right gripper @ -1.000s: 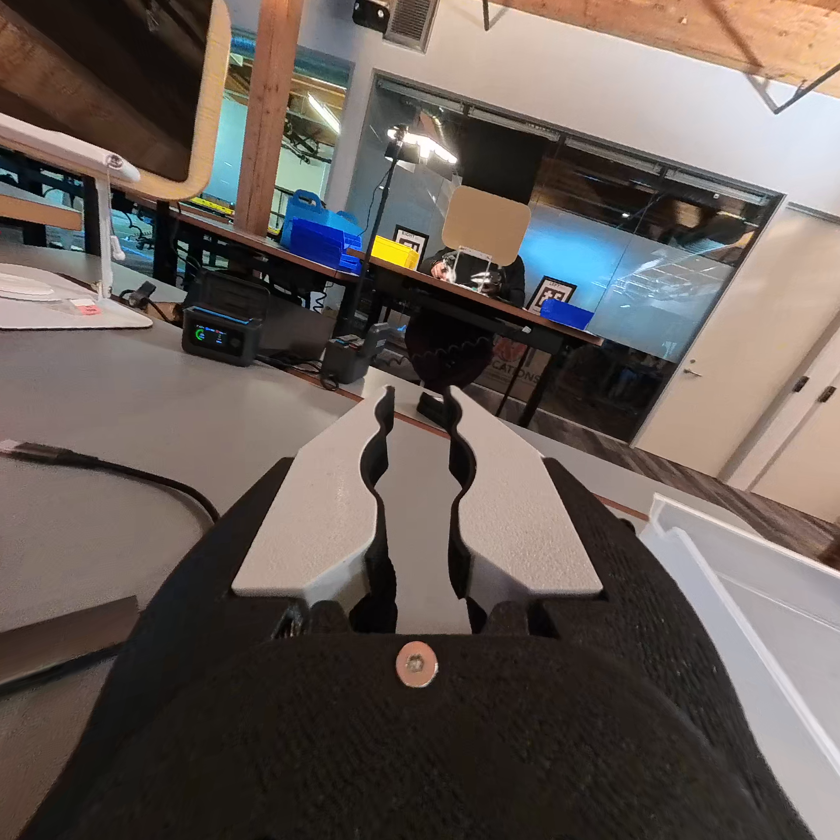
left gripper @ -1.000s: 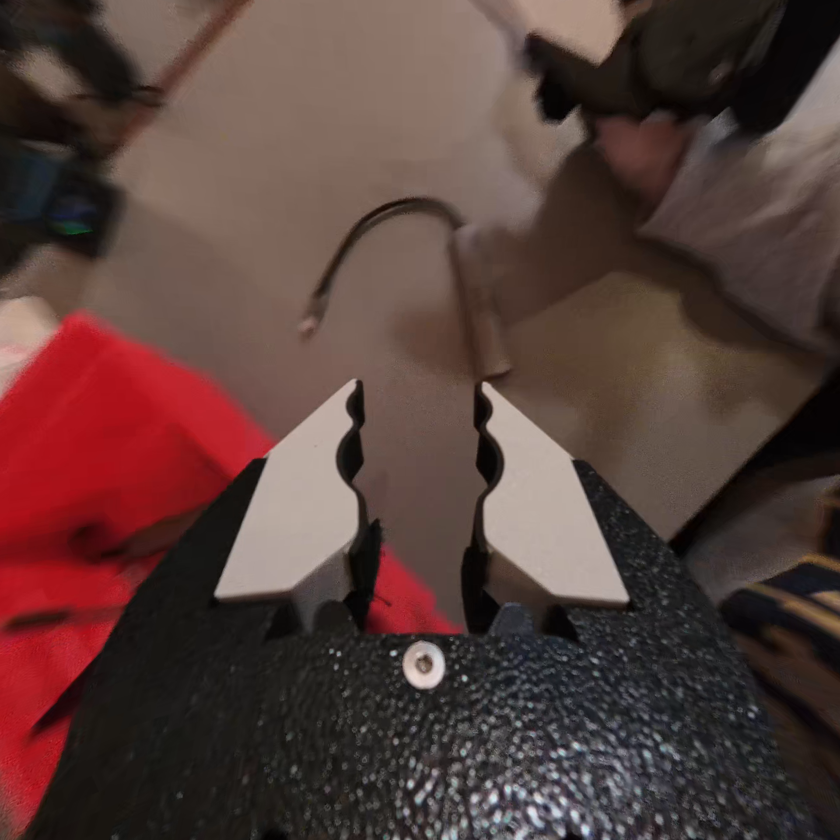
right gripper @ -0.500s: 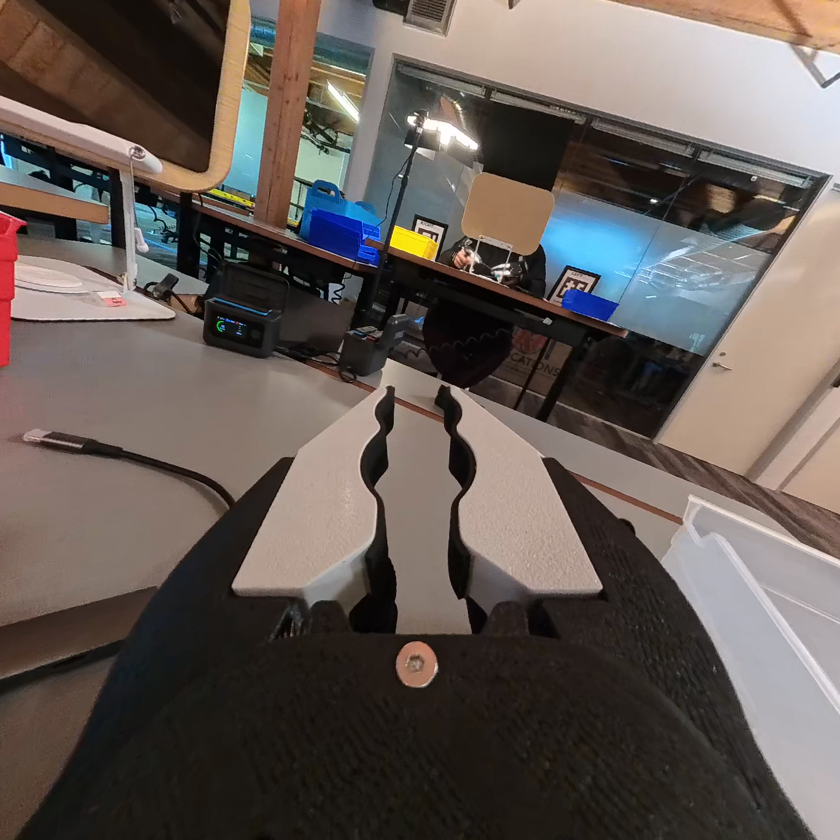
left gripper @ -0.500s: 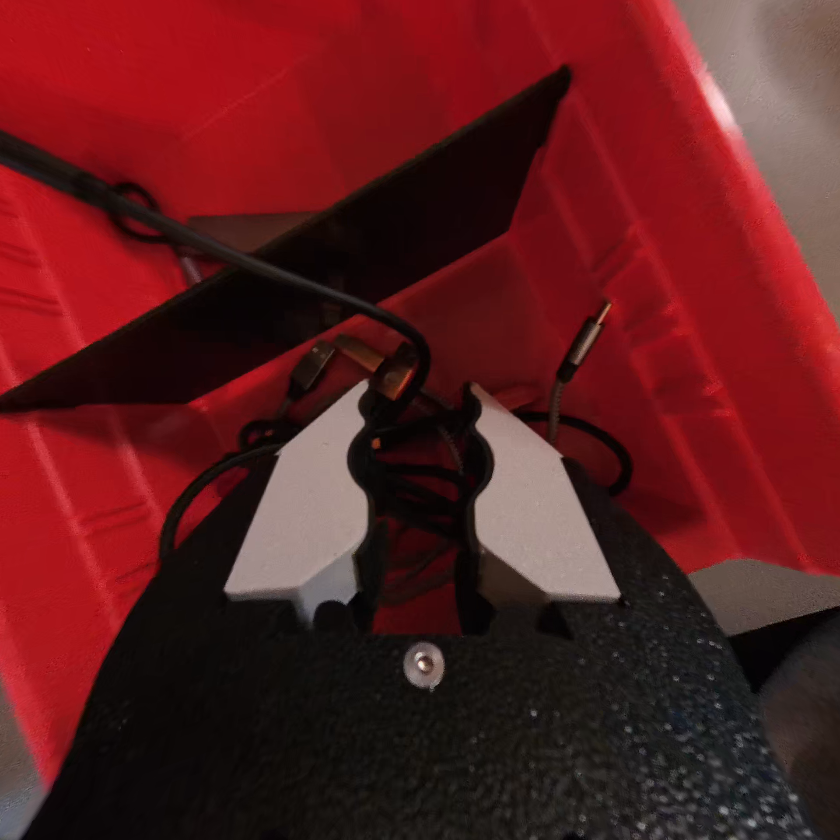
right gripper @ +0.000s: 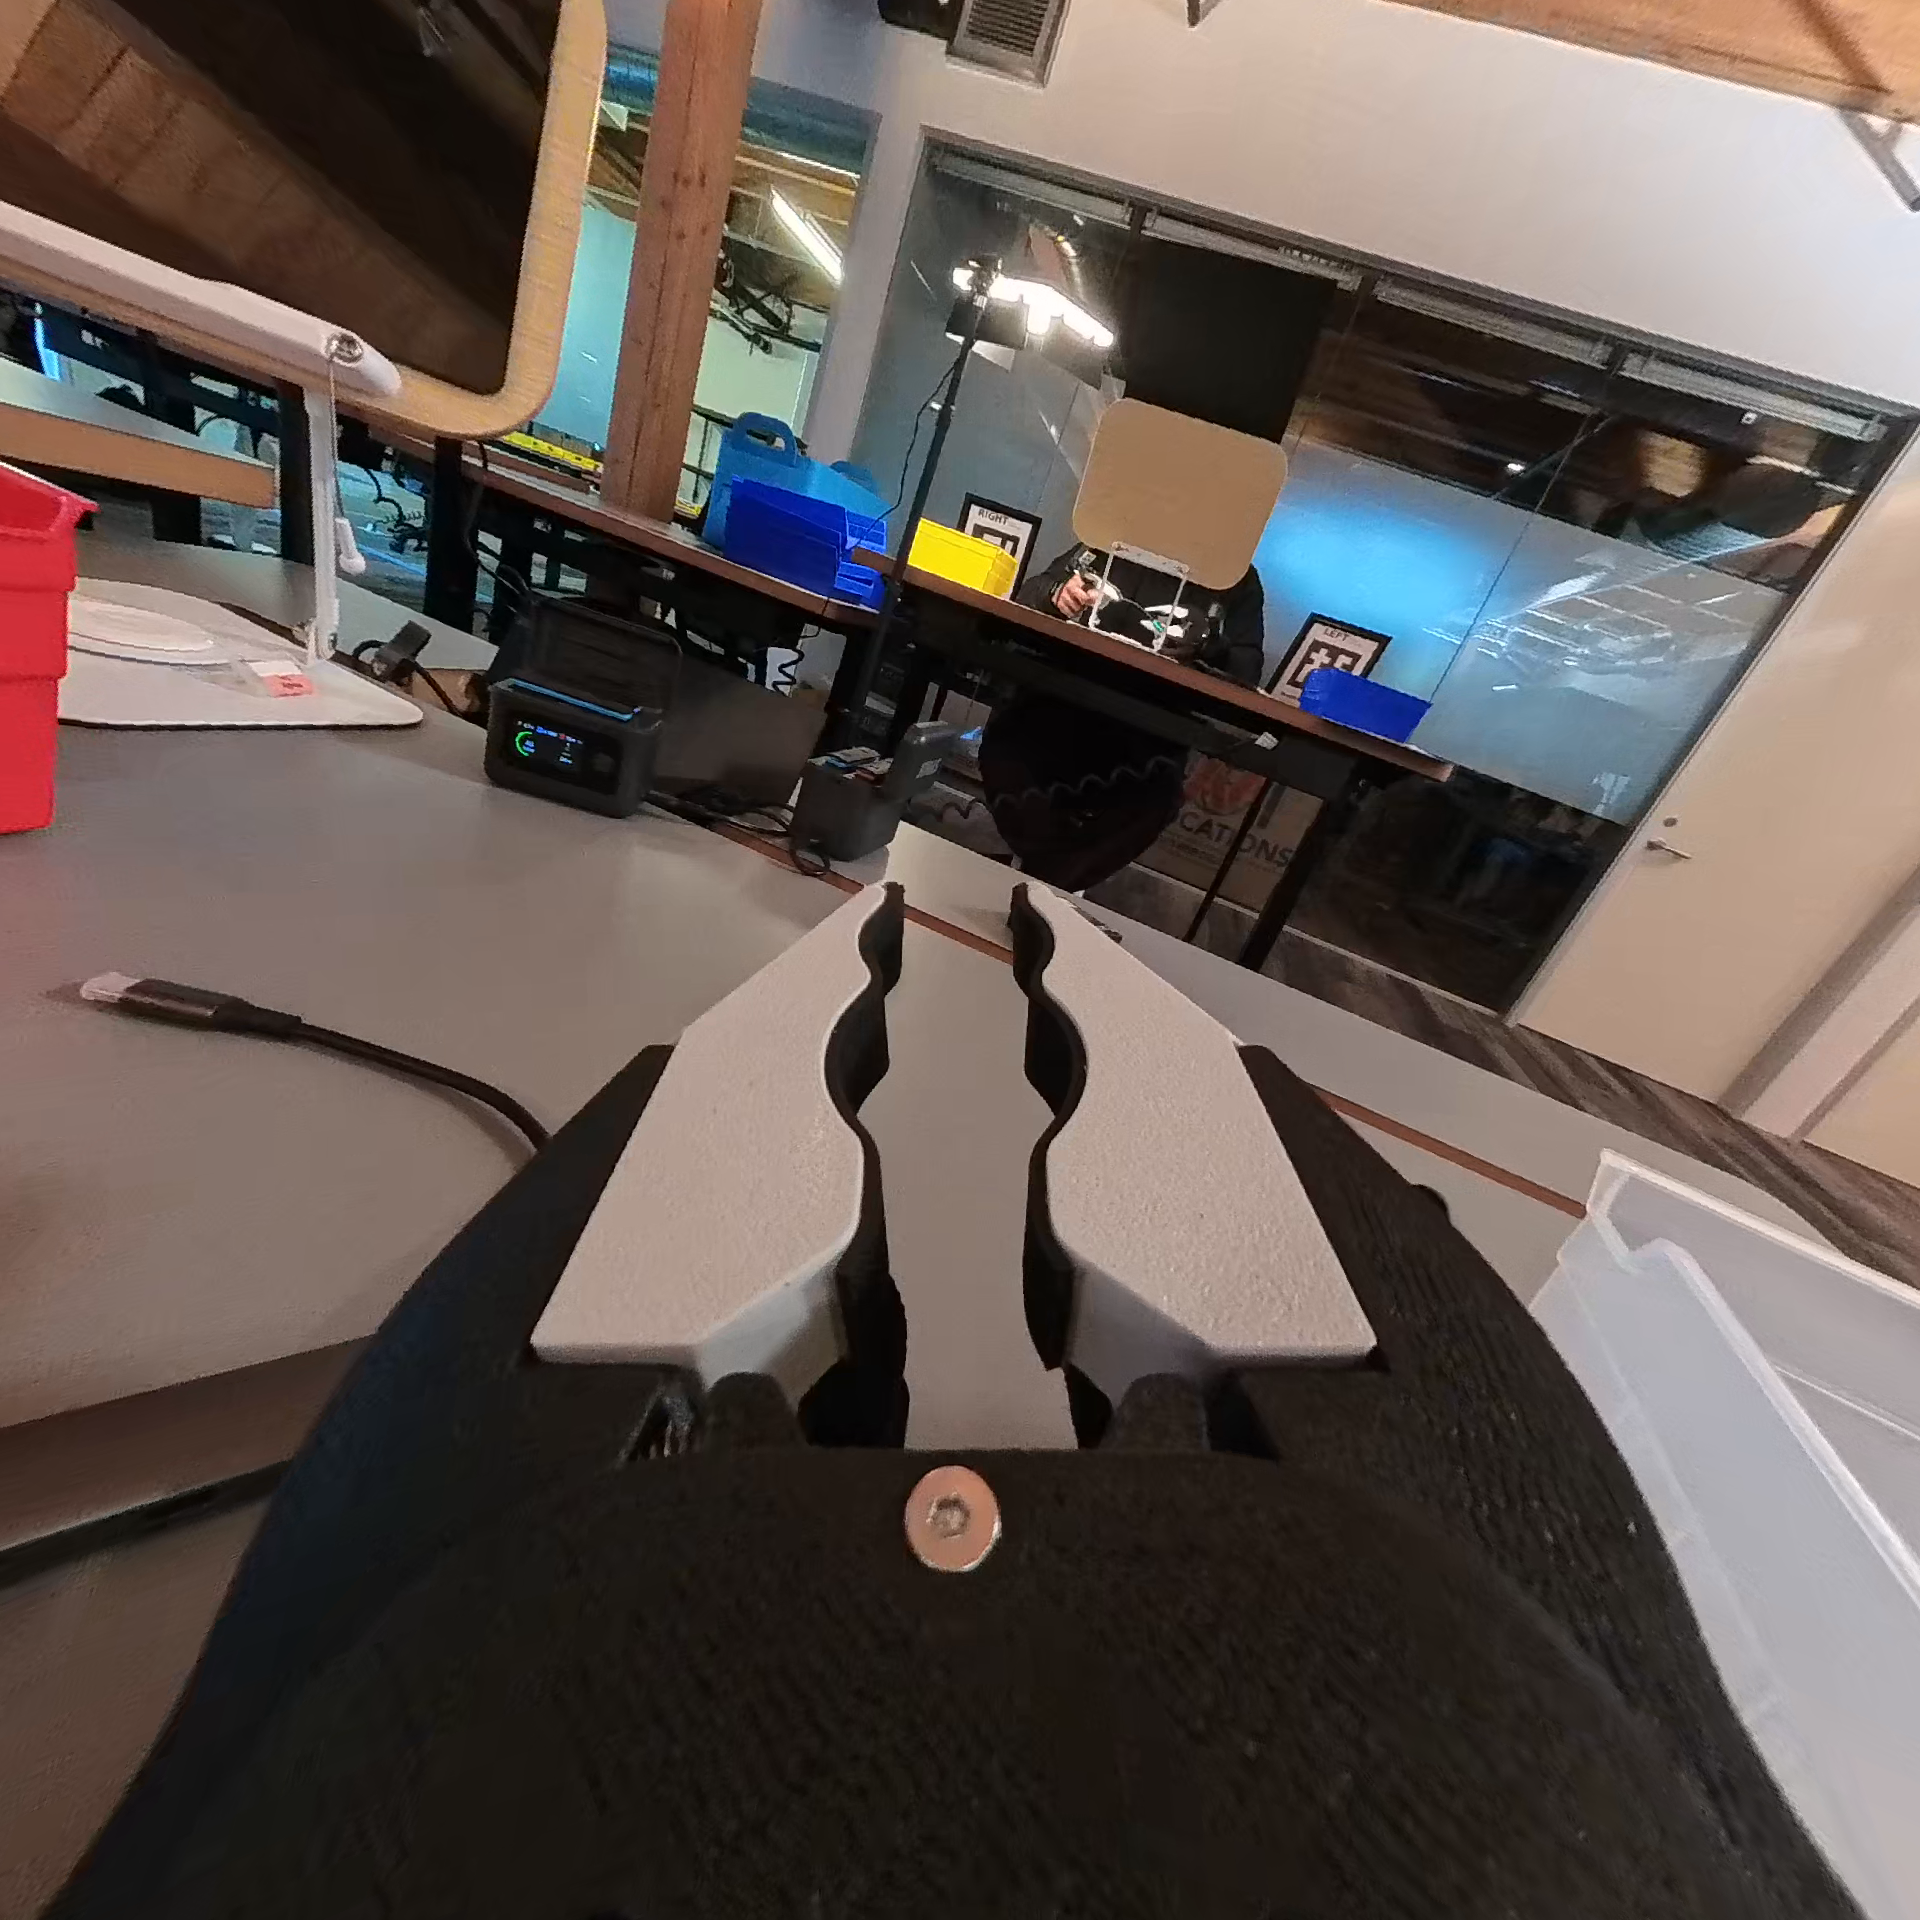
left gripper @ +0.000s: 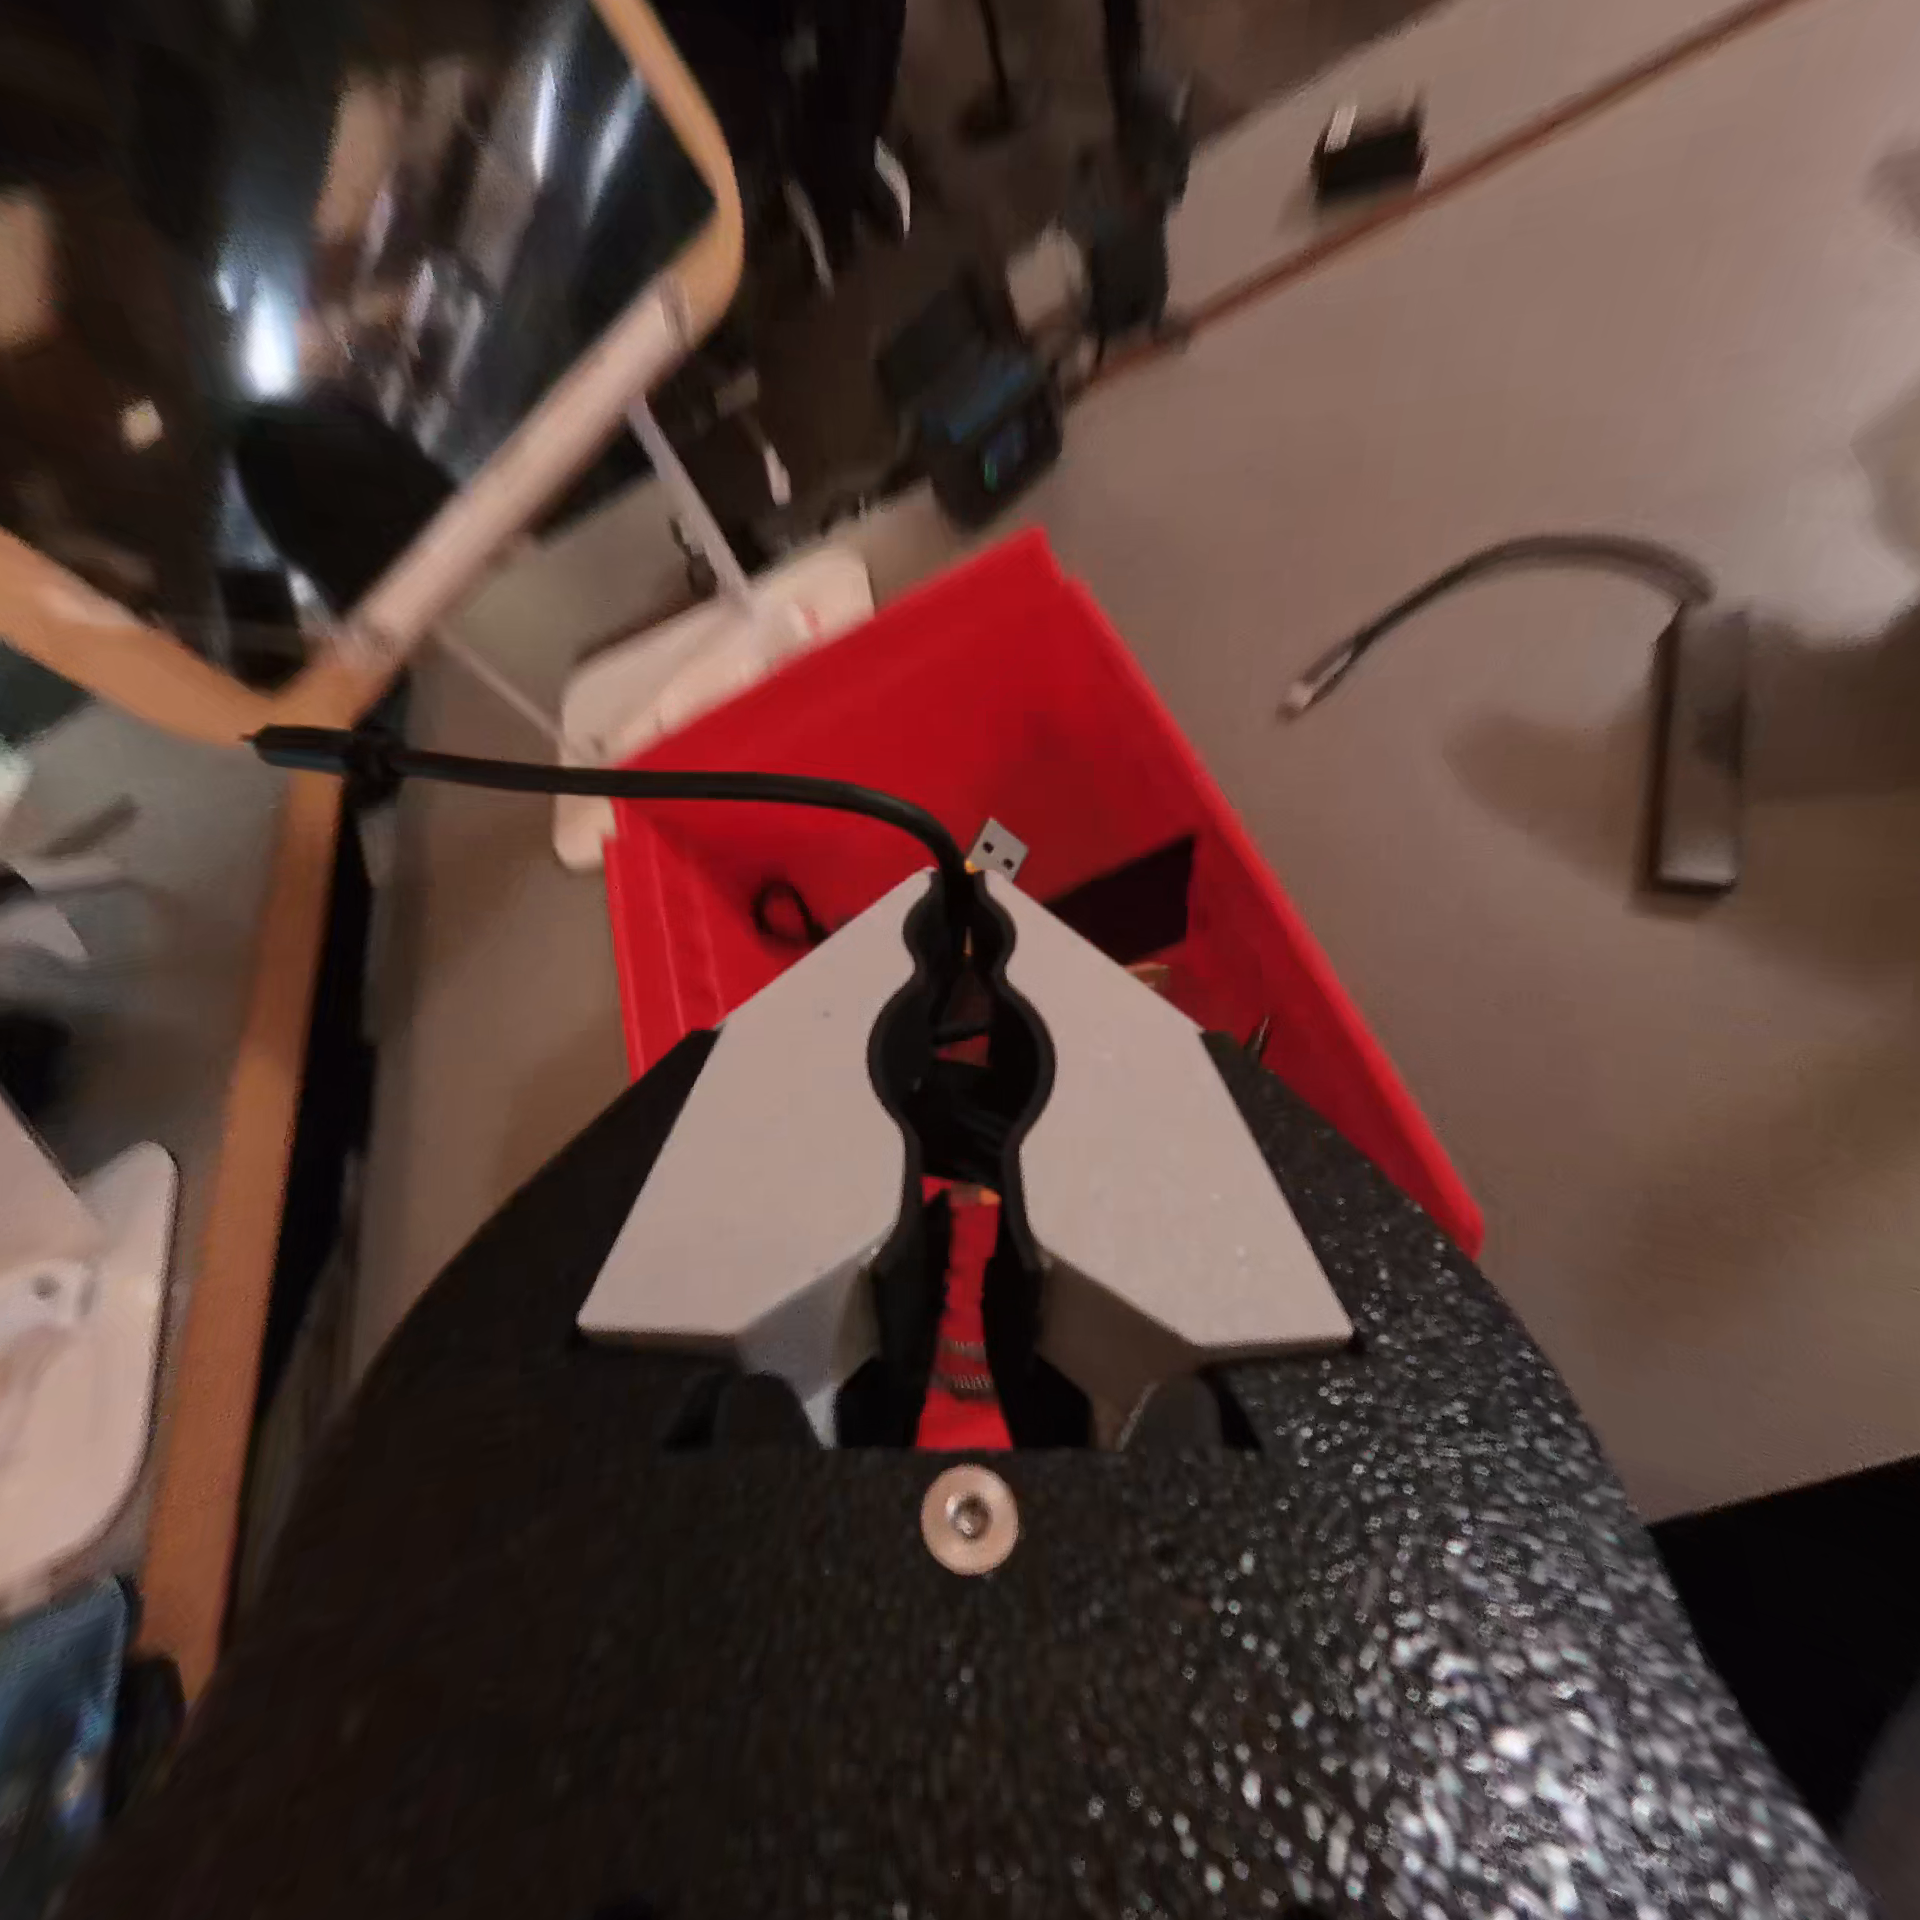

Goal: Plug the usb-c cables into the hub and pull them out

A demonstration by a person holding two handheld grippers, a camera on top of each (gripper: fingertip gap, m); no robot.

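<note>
While the left view is blurred at its edges, the centre of both views reads clearly.

Left gripper: held above the table and tilted down; its jaws are pressed together on a black cable, pinched at the fingertips.
Held cable: one end runs out to the left of the tips and ends in a dark plug; a silver plug shows just past the tips, though whether it belongs to this cable cannot be told. More black cord hangs bunched between the fingers, behind the tips.
Right gripper: held low over the grey table, pointing nearly level across it; jaws spread, with nothing between them.
Red bin: directly beneath and ahead of the left gripper's tips; one black divider stands in it, and a small loop of black cord lies on its floor.
Clear bin: to the right of the right gripper; contents cannot be told.
Hub: one grey bar lying on the table, well to the right of the left gripper's tips; its own cord arcs off to a free plug.
Hub cord, right view: its plug lies left of the right gripper, on the table.
Count: two grippers, two bins, one hub.
Background: one person seated at a far table.
</note>
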